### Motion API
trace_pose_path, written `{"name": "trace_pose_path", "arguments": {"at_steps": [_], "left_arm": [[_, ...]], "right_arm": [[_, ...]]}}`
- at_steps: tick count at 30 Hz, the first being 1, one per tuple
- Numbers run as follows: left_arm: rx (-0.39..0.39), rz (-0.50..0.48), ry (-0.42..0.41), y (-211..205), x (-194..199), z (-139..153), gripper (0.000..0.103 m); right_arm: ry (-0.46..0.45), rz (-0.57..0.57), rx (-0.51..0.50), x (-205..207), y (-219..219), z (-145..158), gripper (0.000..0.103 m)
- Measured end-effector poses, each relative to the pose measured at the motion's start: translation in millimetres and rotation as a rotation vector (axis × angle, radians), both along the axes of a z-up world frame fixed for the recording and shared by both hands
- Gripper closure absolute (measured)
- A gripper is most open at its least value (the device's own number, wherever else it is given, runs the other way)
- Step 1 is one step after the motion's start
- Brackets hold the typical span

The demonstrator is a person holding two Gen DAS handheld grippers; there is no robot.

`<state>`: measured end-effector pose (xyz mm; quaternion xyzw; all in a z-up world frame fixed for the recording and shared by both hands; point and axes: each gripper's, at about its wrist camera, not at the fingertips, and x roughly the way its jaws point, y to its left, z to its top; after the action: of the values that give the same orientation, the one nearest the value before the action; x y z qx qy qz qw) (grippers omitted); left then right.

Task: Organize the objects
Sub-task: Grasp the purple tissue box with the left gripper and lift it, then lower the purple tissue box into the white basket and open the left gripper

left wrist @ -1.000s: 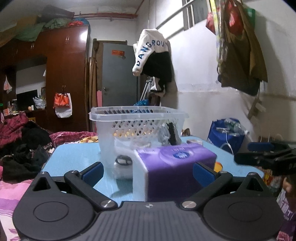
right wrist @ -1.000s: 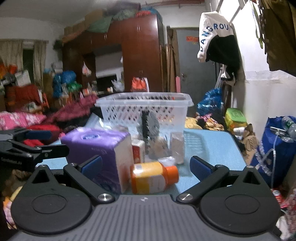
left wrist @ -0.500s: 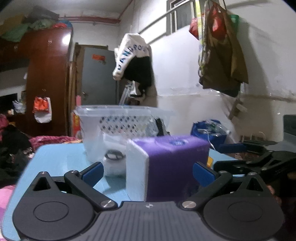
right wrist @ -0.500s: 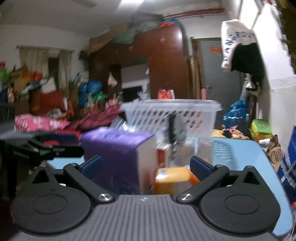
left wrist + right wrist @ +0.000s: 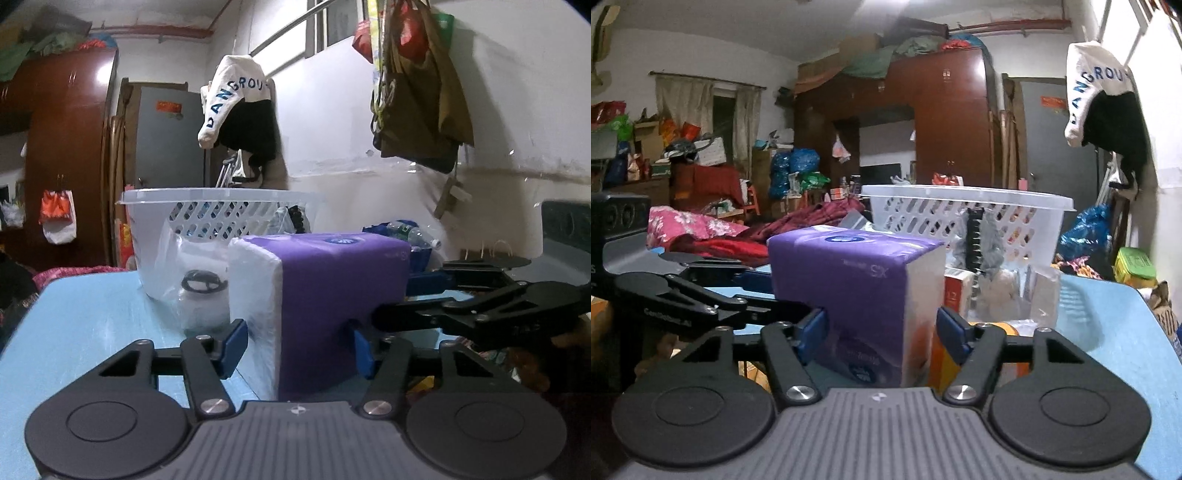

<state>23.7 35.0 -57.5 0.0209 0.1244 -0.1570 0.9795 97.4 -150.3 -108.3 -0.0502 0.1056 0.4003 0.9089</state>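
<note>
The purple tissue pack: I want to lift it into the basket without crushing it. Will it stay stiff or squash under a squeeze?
The purple tissue pack looks soft-wrapped in film, so it will probably dent under the left tool and right tool, both closed on it. It is likely light for its bulk. The glossy wrap may slip, so hold it level toward the basket.

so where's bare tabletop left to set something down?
Two patches: the table left of the purple tissue pack and basket, and the far right corner beside the basket in the right wrist view. Crowded: between pack and basket, bagged items and small boxes.
</note>
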Motion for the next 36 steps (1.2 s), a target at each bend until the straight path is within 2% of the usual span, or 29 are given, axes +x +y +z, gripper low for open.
{"name": "trace_pose_path", "arguments": {"at_steps": [4,7,11,15,17,20,21,23,25,27,31,36], "left_arm": [[0.036,0.019,-0.030,-6.8,-4.1,-1.4,0.045],[0.032,0.029,-0.071,-7.4,-12.4,1.0,0.045],[0.022,0.025,-0.142,-8.4,-26.6,15.8,0.045],[0.043,0.017,-0.222,-13.1,-26.2,51.8,0.045],[0.053,0.010,-0.253,-14.3,-15.9,80.2,0.045],[0.039,-0.018,-0.256,-8.7,19.1,132.2,0.045],[0.012,-0.027,-0.232,-2.9,38.1,150.4,0.045],[0.009,-0.027,-0.204,3.6,74.2,173.6,0.045],[0.000,-0.013,-0.146,10.5,114.2,184.8,0.045],[0.002,0.008,-0.088,16.0,151.5,184.8,0.045],[-0.018,0.040,0.093,26.4,216.8,161.5,0.045],[-0.116,0.085,0.375,42.9,286.0,133.8,0.044]], "right_arm": [[-0.052,-0.027,-0.041,-5.7,4.7,-1.5,0.048],[-0.075,-0.034,-0.035,-11.7,2.2,-1.5,0.051],[-0.161,-0.045,-0.033,-26.6,1.6,10.5,0.053],[-0.233,-0.048,-0.007,-33.4,-2.3,37.7,0.053],[-0.267,-0.055,0.008,-27.7,-3.6,59.5,0.053],[-0.323,-0.079,0.011,-9.5,-1.6,103.5,0.053],[-0.331,-0.085,0.009,2.3,1.0,119.5,0.053],[-0.309,-0.096,0.002,30.1,8.5,144.6,0.054],[-0.258,-0.098,0.002,66.7,17.0,161.3,0.054],[-0.179,-0.097,-0.021,103.5,26.9,164.4,0.054],[-0.022,-0.109,-0.077,163.8,45.5,139.9,0.054],[0.213,-0.110,-0.129,226.5,58.0,108.1,0.054]]}}
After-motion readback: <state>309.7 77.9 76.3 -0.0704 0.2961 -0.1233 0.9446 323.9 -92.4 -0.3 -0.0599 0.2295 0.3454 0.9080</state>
